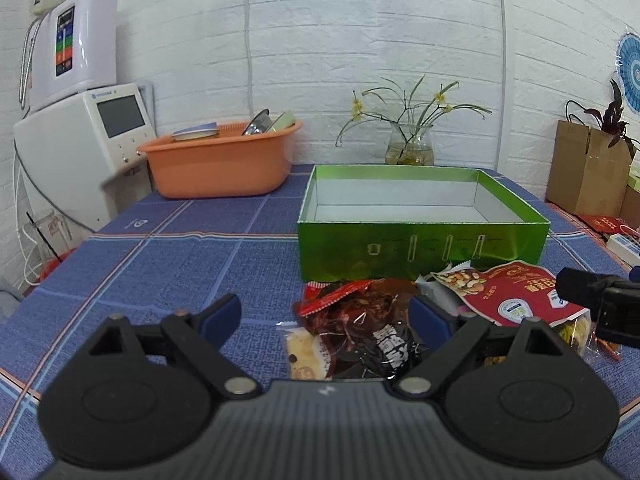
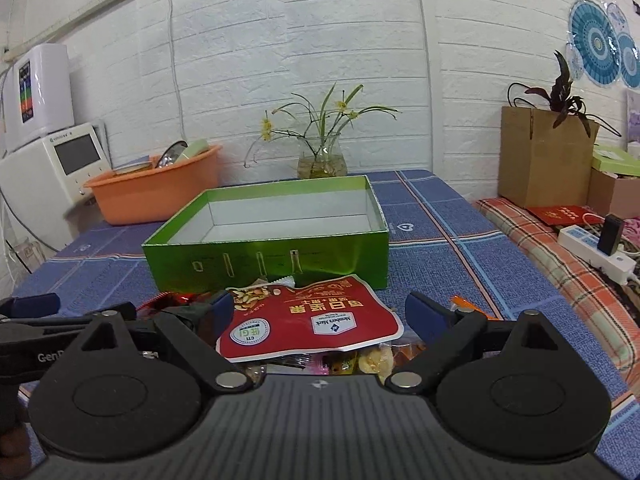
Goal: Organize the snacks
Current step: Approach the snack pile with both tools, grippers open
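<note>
step: pre-grasp, nothing boxed | left tool (image 1: pixel 326 316) wide over dark red snack pouch (image 1: pixel 360 320) | right tool (image 2: pixel 320 314) wide over red nut bag (image 2: pixel 316 320) | next: close, carry to empty green cardboard box (image 2: pixel 280 258) at 12 o'clock

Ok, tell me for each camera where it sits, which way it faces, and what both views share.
Left wrist: on the left gripper, low over the table, facing the green box and wall; its open fingers flank the dark snack packet; the right gripper's tip enters at right.
Right wrist: on the right gripper, facing likewise; open fingers flank the red nut bag; the left gripper shows at left.
Shared: box, nut bag, orange basin, vase.
</note>
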Tool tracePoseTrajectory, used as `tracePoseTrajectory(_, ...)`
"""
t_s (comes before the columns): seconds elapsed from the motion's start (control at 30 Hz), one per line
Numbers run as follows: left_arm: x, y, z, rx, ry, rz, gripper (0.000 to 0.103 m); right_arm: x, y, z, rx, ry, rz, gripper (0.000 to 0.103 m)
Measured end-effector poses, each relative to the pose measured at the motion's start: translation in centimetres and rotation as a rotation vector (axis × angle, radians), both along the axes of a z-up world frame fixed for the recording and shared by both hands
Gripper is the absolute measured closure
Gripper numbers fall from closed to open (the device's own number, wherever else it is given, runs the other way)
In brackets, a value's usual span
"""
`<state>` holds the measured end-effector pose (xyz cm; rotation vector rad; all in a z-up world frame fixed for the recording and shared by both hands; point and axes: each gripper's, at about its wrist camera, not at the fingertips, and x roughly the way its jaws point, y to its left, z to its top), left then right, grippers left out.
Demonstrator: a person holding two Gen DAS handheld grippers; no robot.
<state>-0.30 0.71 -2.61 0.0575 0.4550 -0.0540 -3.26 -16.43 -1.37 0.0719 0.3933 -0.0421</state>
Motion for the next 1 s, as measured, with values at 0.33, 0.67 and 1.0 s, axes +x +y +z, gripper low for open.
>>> tracePoseTrajectory(0.33, -1.3, 0.5, 0.1, 0.025, -0.014, 0.018, 0.013, -0.9, 1.6, 0.1, -0.053, 0.015, -0.054, 0.000)
tracePoseTrajectory(0.67, -4.9, 1.3, -0.9, 0.033, 0.018, 0.024, 0.013, -4.2, 2.4, -1.0, -0.040, 0.103, -0.037, 0.000)
tracePoseTrajectory(1.0, -8.0, 1.8, -1.7, 0.030, 0.020, 0.033, 0.013, -7.6, 2.8, -1.7, -0.046, 0.086, -0.046, 0.000)
